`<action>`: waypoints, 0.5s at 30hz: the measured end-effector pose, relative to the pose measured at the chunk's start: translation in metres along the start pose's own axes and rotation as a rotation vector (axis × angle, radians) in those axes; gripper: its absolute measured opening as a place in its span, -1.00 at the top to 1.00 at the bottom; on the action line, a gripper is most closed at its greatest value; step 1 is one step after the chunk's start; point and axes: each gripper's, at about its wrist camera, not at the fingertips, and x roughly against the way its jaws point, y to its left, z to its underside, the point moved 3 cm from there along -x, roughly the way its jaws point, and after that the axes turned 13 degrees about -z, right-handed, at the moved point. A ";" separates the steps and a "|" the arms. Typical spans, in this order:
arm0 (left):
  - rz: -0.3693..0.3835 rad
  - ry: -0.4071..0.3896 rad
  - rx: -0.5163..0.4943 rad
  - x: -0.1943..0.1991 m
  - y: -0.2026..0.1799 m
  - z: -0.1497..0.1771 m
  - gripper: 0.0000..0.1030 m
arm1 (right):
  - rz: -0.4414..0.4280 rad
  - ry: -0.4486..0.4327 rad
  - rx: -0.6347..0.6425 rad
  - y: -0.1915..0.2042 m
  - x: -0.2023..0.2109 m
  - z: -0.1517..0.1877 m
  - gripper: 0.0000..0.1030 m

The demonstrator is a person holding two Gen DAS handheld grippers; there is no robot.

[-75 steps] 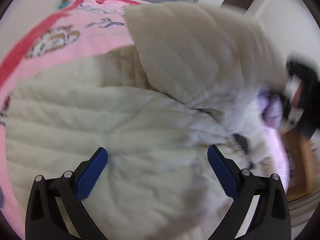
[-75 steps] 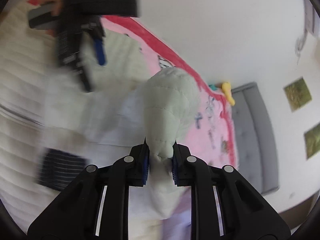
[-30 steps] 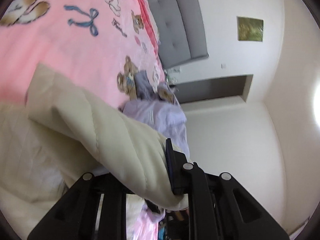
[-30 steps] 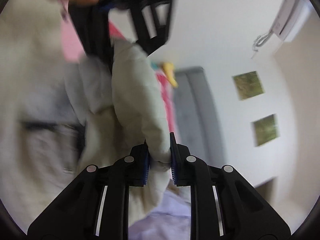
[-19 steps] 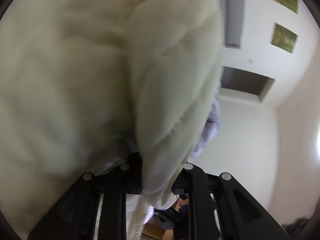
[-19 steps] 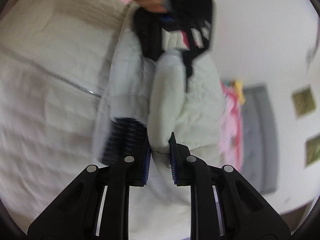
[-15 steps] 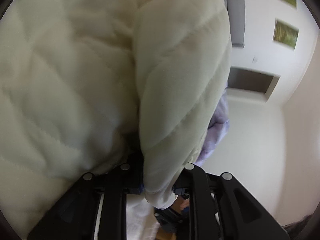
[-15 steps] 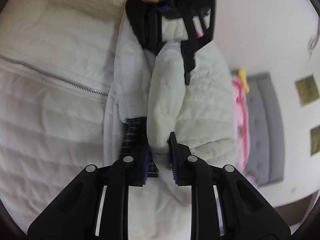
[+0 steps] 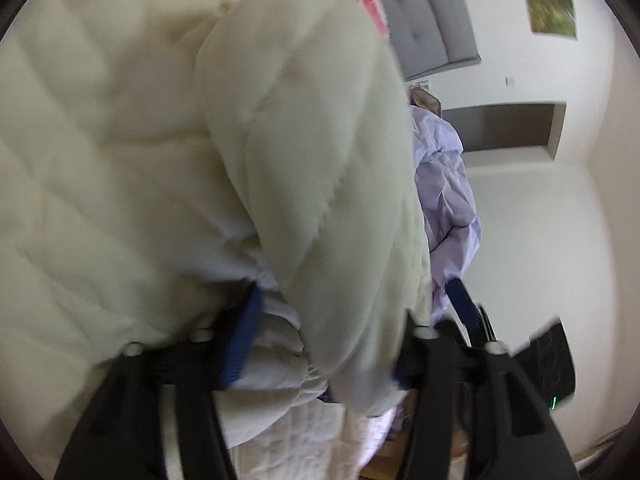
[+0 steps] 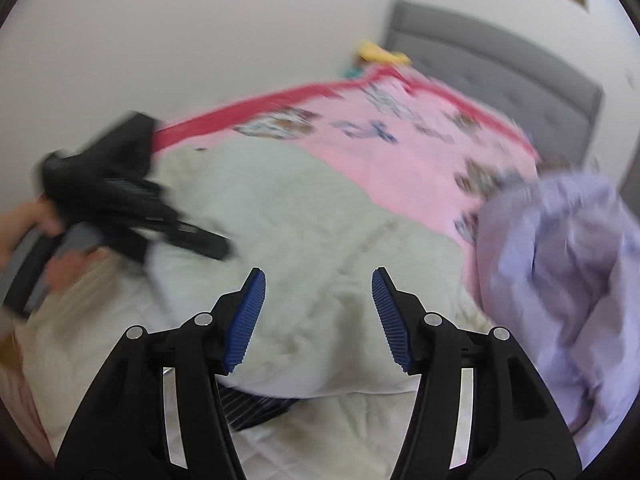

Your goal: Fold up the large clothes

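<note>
A cream quilted jacket point(image 10: 304, 216) lies spread on the pink bed cover, with one sleeve folded across its body. In the left wrist view the jacket point(image 9: 120, 160) fills most of the frame and a thick sleeve fold point(image 9: 320, 200) lies between the spread blue pads of my left gripper point(image 9: 356, 340), which is open. My right gripper point(image 10: 318, 316) is open and empty just above the jacket's near edge. The left gripper point(image 10: 120, 208) also shows in the right wrist view, at the left over the jacket, held by a hand.
A crumpled lilac garment point(image 10: 560, 260) lies on the bed right of the jacket. The pink cartoon-print cover point(image 10: 400, 140) runs back to a grey padded headboard point(image 10: 500, 68). A white wall stands beyond the bed on the left. A dark striped patch point(image 10: 256, 404) shows under the jacket's near edge.
Both grippers were shut on the sleeve and carried it over the jacket's body. Now both have opened, the sleeve lies on the jacket, and the right gripper has pulled back.
</note>
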 end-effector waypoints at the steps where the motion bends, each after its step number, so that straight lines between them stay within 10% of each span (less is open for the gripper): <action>1: -0.008 -0.011 -0.021 0.001 -0.003 -0.001 -0.35 | 0.013 0.003 -0.049 -0.008 -0.005 0.002 -0.06; 15: -0.159 -0.037 -0.330 -0.033 -0.008 0.035 -0.43 | -0.002 0.154 -0.230 -0.016 -0.064 0.081 -0.22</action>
